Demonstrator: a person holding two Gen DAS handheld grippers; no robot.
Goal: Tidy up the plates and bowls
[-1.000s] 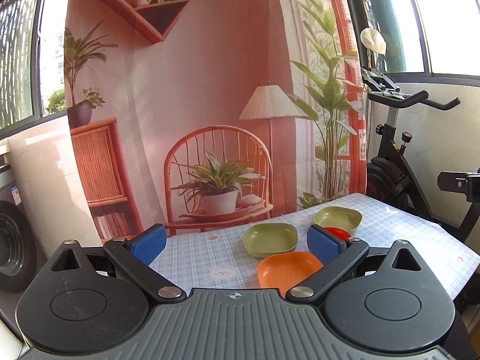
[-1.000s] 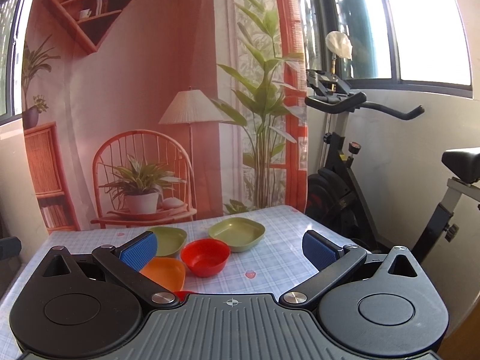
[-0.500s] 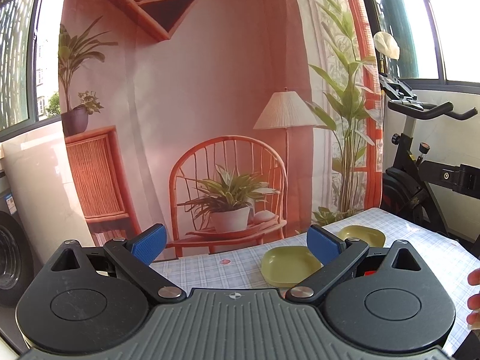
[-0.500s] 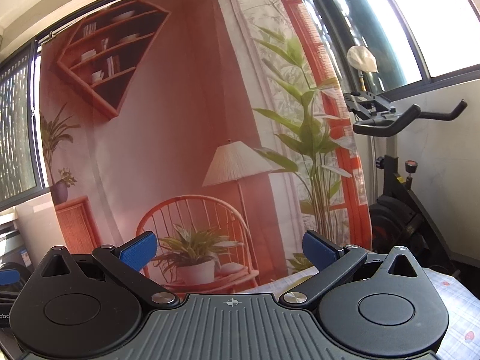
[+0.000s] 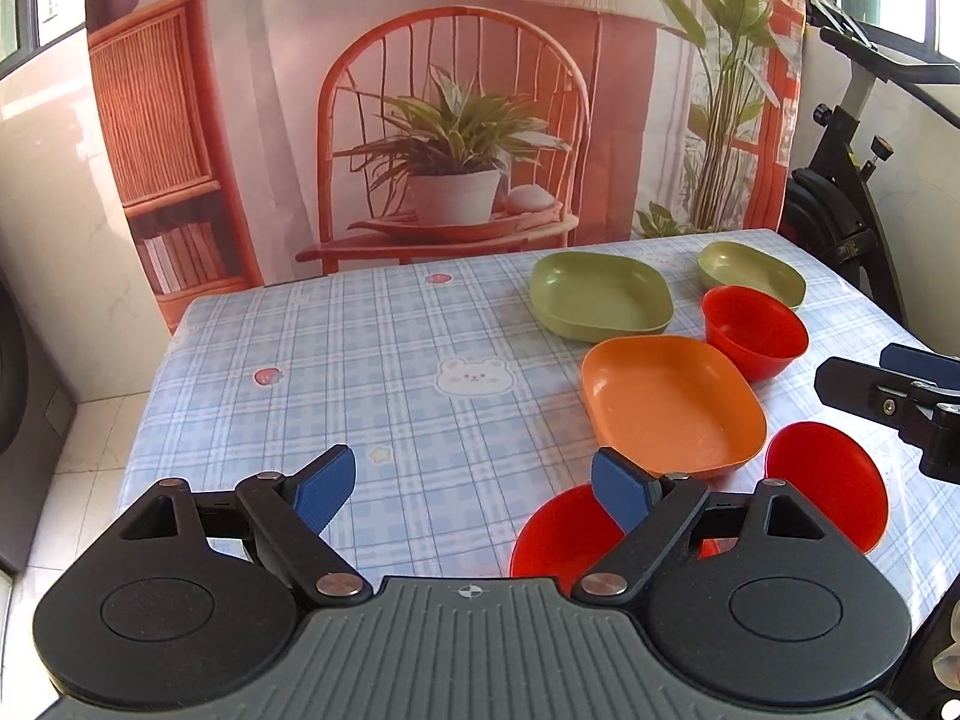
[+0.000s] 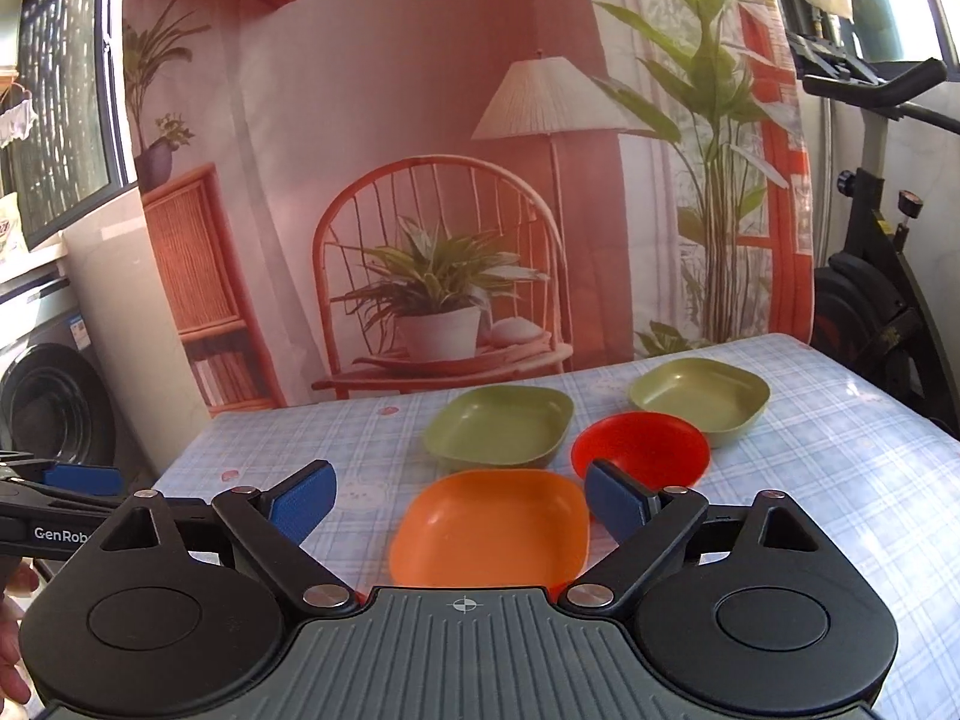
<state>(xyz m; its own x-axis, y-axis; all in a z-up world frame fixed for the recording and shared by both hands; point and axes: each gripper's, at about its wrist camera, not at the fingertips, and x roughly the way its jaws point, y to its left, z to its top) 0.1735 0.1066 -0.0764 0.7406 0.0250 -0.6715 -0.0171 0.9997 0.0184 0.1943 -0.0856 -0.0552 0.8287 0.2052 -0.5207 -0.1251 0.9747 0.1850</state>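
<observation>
Hovering over table (image 5: 372,360), left gripper (image 5: 474,480) and right gripper (image 6: 459,495) both spread wide, gripping nothing. Sitting clustered at table's right: orange plate (image 5: 669,402), green plates (image 5: 600,294) (image 5: 753,279), red bowls (image 5: 753,330) (image 5: 825,480) (image 5: 555,531).

Printed backdrop (image 6: 420,180), exercise bike (image 6: 870,276) by sunlit window.

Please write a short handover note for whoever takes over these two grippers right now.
Left gripper: open, empty, above the table's near edge.
Right gripper: open, empty, over the orange plate.
On the checked tablecloth: two green plates, one orange plate, three red bowls, all lying singly.
Done: nothing stacked.
Left: group plates with plates, bowls with bowls.
</observation>
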